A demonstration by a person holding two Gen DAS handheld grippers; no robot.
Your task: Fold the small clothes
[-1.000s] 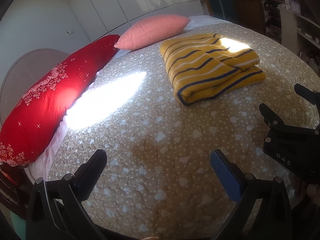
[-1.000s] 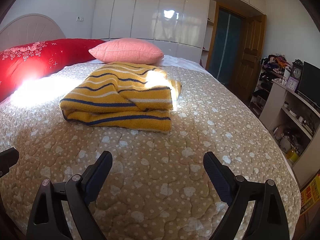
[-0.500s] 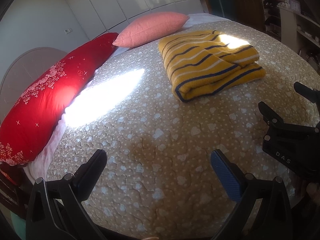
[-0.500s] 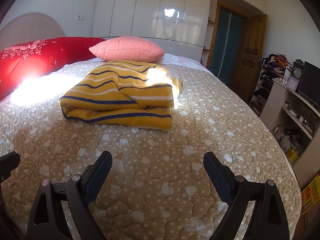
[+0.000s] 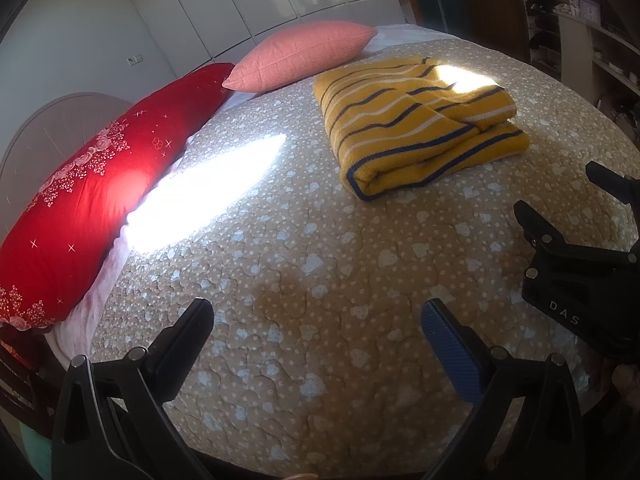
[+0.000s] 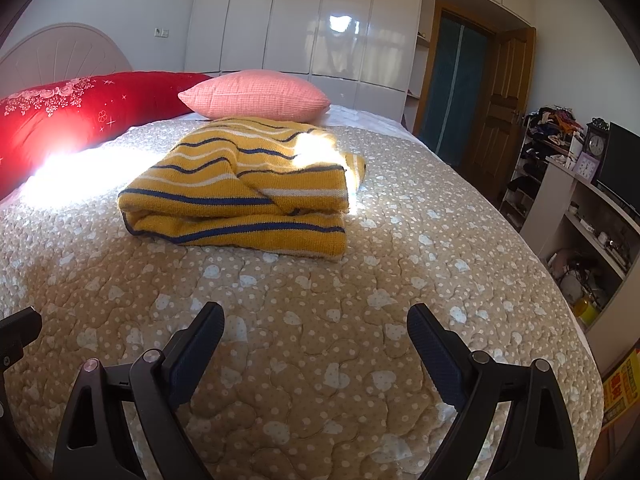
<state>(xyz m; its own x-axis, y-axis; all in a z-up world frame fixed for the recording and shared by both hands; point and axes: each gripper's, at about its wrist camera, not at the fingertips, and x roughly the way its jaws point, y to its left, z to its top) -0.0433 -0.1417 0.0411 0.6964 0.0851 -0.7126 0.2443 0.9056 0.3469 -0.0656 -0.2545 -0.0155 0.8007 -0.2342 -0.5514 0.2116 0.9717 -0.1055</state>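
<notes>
A yellow sweater with blue and white stripes (image 5: 416, 124) lies folded in a thick stack on the beige quilted bed (image 5: 304, 264); it also shows in the right wrist view (image 6: 240, 192). My left gripper (image 5: 316, 332) is open and empty, over the quilt well short of the sweater. My right gripper (image 6: 314, 340) is open and empty, also short of the sweater. It shows at the right edge of the left wrist view (image 5: 568, 208).
A long red pillow (image 5: 92, 188) lies along the bed's left side and a pink pillow (image 5: 304, 54) at the head. Shelves with clutter (image 6: 588, 216) stand to the right of the bed. A wooden door (image 6: 500, 112) is beyond.
Both grippers have pulled back slightly from the sweater and stayed open. The sweater has not moved.
</notes>
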